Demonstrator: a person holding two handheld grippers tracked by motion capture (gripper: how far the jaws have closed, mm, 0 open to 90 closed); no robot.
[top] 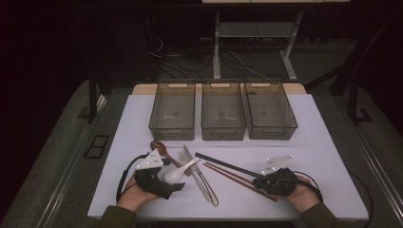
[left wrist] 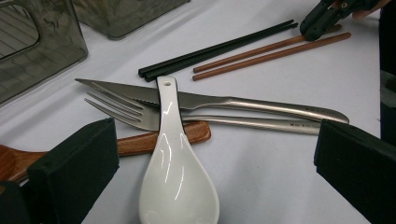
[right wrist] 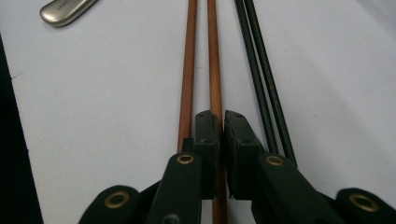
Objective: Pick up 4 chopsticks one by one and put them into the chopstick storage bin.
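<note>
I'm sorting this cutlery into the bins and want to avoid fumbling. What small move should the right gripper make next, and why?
Probably lift slightly and check the hold. The right gripper has its fingers nearly shut over one brown chopstick, while the other brown chopstick lies outside them, and the black chopsticks lie close beside. A small raise would show whether one stick comes up alone.

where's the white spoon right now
In the high view the white spoon lies left of centre on the table, just in front of the left claw, its handle resting across the fork and knife.
</note>
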